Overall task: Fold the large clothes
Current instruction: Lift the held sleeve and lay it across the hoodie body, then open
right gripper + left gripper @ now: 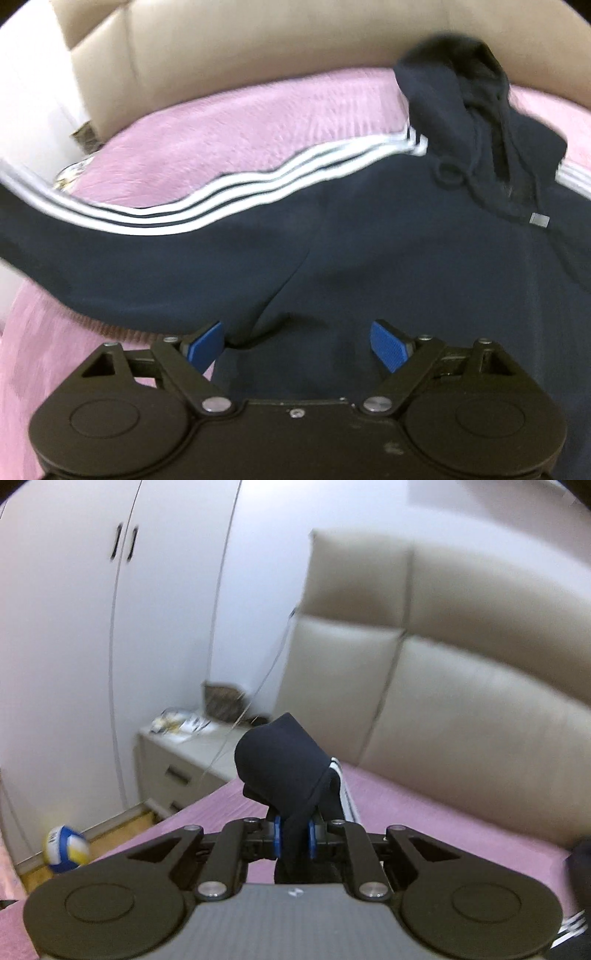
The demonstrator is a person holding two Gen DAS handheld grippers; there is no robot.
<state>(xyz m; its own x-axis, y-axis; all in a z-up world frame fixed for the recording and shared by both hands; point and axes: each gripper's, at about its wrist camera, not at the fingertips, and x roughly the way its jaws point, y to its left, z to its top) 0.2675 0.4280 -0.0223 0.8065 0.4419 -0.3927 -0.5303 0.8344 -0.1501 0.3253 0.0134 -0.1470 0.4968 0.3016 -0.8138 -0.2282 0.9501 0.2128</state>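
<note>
A navy hoodie [369, 240] with white stripes along its sleeve [184, 206] lies spread on the pink bedspread [240, 129], its hood [480, 110] toward the headboard. My right gripper [297, 343] hovers low over the hoodie's body near the armpit. It is open, with the blue pads [391, 345] wide apart and cloth below them. In the left wrist view my left gripper [294, 836] is shut on the sleeve cuff [280, 760]. The cuff is lifted off the bed and bunches above the pads.
A beige padded headboard [461, 664] rises behind the bed. Left of the bed stand a nightstand [177, 760] with clutter and a white wardrobe [74, 627]. A blue, yellow and white ball [66, 849] lies on the floor. Pink bedspread [443, 812] shows bare beside the cuff.
</note>
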